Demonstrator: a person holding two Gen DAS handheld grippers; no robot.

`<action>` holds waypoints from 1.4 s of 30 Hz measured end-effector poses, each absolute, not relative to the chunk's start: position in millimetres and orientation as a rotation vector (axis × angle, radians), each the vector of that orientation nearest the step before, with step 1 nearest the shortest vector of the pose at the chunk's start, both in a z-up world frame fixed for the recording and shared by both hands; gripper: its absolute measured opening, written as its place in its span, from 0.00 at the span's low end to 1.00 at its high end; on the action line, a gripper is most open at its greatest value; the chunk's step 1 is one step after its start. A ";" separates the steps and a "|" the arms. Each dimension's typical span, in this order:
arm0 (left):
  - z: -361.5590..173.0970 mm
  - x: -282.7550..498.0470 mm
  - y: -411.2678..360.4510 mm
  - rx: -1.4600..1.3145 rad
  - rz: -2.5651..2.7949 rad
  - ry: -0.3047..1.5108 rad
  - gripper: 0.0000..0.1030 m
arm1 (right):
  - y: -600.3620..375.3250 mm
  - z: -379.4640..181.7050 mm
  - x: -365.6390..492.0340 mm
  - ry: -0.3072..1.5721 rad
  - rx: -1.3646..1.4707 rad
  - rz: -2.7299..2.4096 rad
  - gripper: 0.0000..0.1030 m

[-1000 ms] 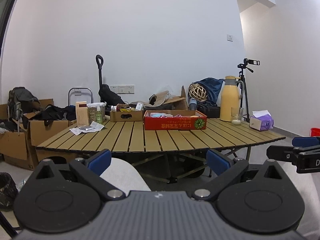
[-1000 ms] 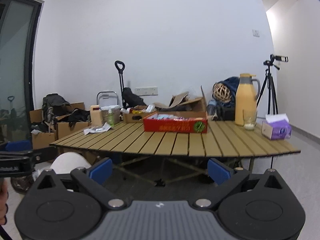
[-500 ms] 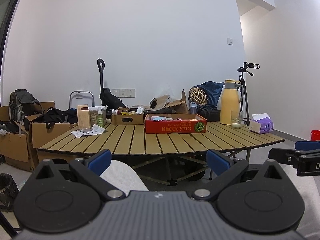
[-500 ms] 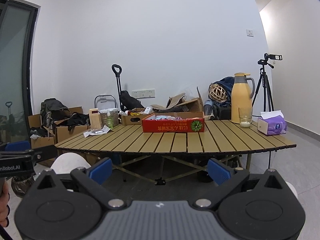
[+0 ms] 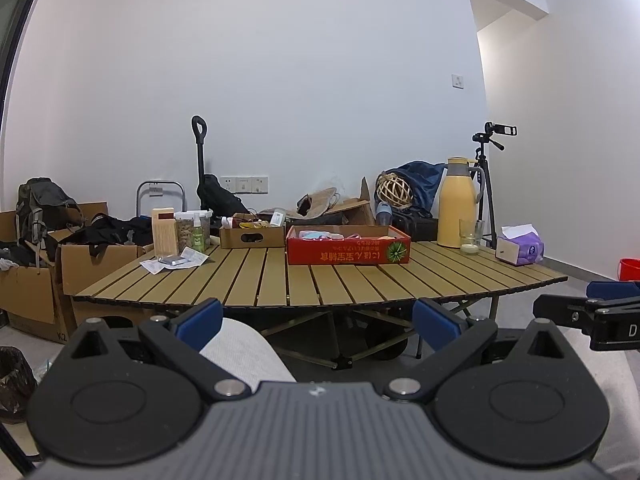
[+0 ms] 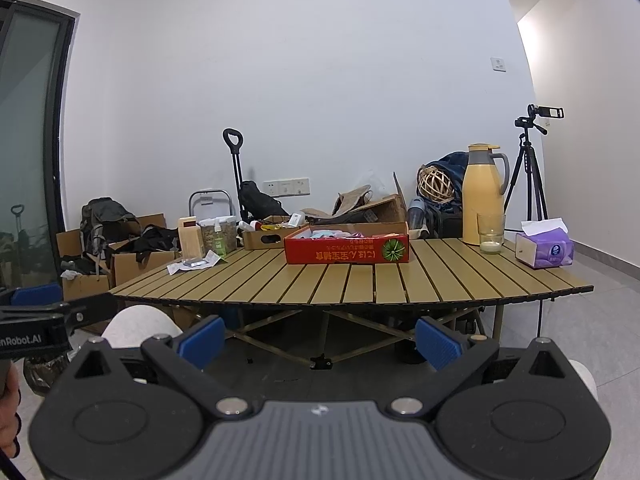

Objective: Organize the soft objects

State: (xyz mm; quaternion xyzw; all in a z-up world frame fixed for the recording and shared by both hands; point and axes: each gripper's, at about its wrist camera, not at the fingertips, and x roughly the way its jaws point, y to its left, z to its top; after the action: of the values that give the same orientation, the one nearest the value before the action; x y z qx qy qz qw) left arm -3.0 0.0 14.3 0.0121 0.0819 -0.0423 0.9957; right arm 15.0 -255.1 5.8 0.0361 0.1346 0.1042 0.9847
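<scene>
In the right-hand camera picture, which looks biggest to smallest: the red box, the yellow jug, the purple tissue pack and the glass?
1. red box
2. yellow jug
3. purple tissue pack
4. glass

The tissue pack sits nearer the camera than the glass, so those last two are less certain.

Even soft indoor light, sharp focus, fisheye-bent edges, dark corner vignetting
</scene>
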 end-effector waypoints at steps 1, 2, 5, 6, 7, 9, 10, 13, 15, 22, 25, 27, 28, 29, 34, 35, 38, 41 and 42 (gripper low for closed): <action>14.9 -3.1 0.1 0.025 -0.085 0.164 1.00 | -255.5 5.3 15.3 0.270 0.073 0.210 0.99; 14.9 -3.2 -0.1 0.024 -0.085 0.164 1.00 | -255.1 5.8 15.2 0.271 0.072 0.209 0.99; 14.8 -3.1 0.1 0.024 -0.085 0.162 1.00 | -254.7 5.7 15.2 0.273 0.073 0.210 0.99; 14.9 -3.1 -0.1 0.024 -0.084 0.162 1.00 | -254.6 5.8 15.2 0.272 0.072 0.210 0.99; 15.0 -3.2 0.1 0.024 -0.085 0.162 1.00 | -254.6 5.7 15.2 0.272 0.072 0.210 0.99; 14.8 -3.1 0.2 0.024 -0.085 0.162 1.00 | -254.4 5.6 15.0 0.271 0.073 0.210 0.99; 14.8 -3.2 0.2 0.024 -0.085 0.162 1.00 | -254.4 5.6 15.1 0.271 0.073 0.210 0.99; 14.7 -3.3 0.3 0.023 -0.085 0.162 1.00 | -253.6 5.3 14.8 0.271 0.074 0.208 0.99; 14.5 -3.2 0.3 0.024 -0.086 0.161 1.00 | -252.9 5.8 14.9 0.271 0.074 0.207 0.99; 15.4 -4.0 -0.5 0.023 -0.084 0.159 1.00 | -252.8 5.7 14.9 0.270 0.075 0.207 0.99; 17.1 -4.3 -1.2 0.022 -0.084 0.157 1.00 | -252.9 5.6 14.9 0.270 0.074 0.207 0.99; 17.2 -4.5 -1.2 0.023 -0.084 0.157 1.00 | -253.0 5.6 14.8 0.270 0.075 0.208 0.99; 17.0 -4.9 -1.2 0.023 -0.084 0.157 1.00 | -253.0 5.6 15.0 0.270 0.075 0.208 0.99; 17.0 -4.8 -1.3 0.023 -0.085 0.158 1.00 | -252.9 5.5 14.9 0.270 0.075 0.207 0.99; 19.3 -3.0 -1.1 0.020 -0.088 0.161 1.00 | -252.1 4.9 14.6 0.268 0.074 0.206 0.99; 19.6 -3.0 -1.3 0.019 -0.086 0.159 1.00 | -252.4 5.3 14.4 0.268 0.074 0.206 1.00; 19.6 -2.4 -1.1 0.021 -0.086 0.152 1.00 | -252.4 5.1 14.6 0.267 0.074 0.206 1.00; 19.0 -1.8 -1.5 0.023 -0.087 0.151 1.00 | -252.5 5.1 14.7 0.268 0.074 0.206 1.00; 18.9 -1.5 -1.7 0.023 -0.087 0.152 1.00 | -252.5 5.1 14.7 0.268 0.074 0.206 1.00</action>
State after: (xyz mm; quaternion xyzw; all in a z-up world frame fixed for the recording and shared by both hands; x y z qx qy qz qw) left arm -1.5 -1.7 18.9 0.0115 0.0757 -0.0434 0.9961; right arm 14.7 -252.5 5.1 0.0370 0.1332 0.1025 0.9851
